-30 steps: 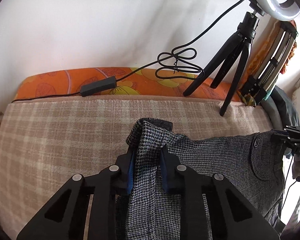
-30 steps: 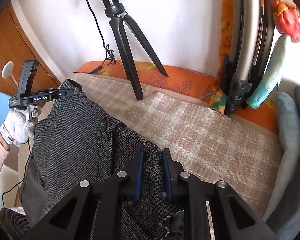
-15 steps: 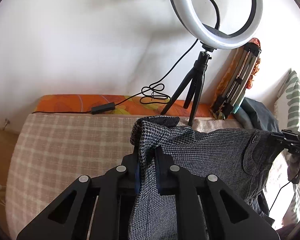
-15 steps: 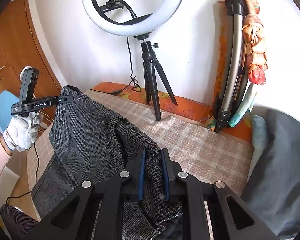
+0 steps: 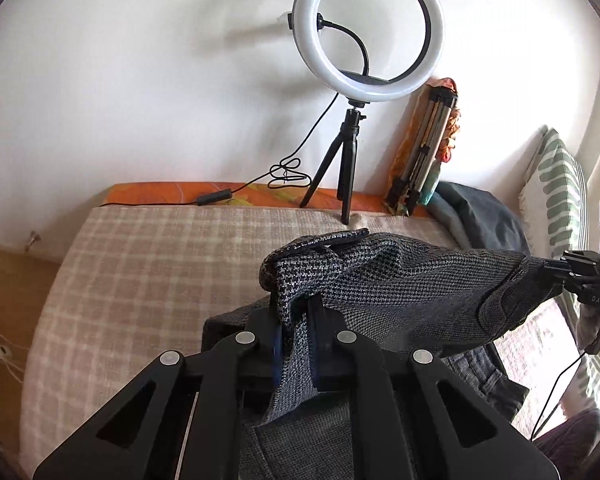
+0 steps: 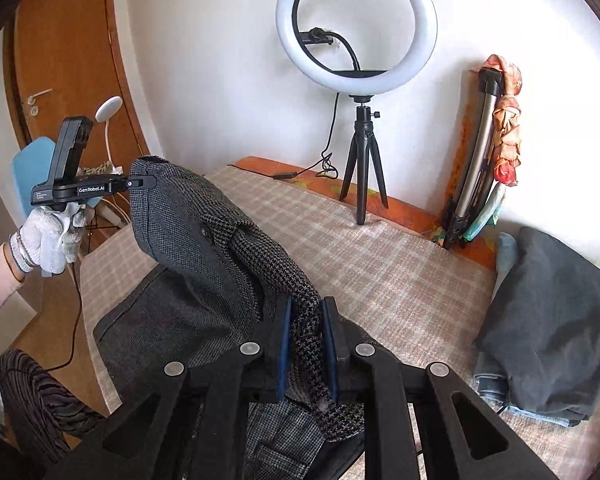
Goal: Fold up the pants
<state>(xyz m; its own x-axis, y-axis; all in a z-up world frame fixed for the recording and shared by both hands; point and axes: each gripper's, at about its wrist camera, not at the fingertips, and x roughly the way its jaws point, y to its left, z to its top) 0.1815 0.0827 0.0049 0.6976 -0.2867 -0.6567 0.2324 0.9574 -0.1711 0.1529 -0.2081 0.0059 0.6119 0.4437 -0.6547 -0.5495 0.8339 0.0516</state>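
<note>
Grey houndstooth pants [image 5: 400, 280] hang stretched in the air between both grippers, above the plaid-covered bed [image 5: 148, 264]. My left gripper [image 5: 296, 320] is shut on one end of the waistband. My right gripper [image 6: 306, 320] is shut on the other end of the pants [image 6: 188, 232]. The legs drape down toward the bed's near edge. The right gripper shows at the far right of the left wrist view [image 5: 580, 276]; the left gripper shows at the left of the right wrist view [image 6: 140, 183], held by a white-gloved hand [image 6: 50, 240].
A lit ring light on a black tripod [image 5: 350, 160] stands at the bed's far edge by the wall, its cable [image 5: 284, 172] trailing left. A folded tripod [image 5: 424, 152] leans on the wall. Dark folded clothes [image 6: 548, 320] and a striped pillow [image 5: 556, 200] lie at right. A wooden door [image 6: 60, 60] is at left.
Both grippers have risen and pulled back from the wall with the pants in them. The pants now hang high above the bed, and the whole ring light has come into view.
</note>
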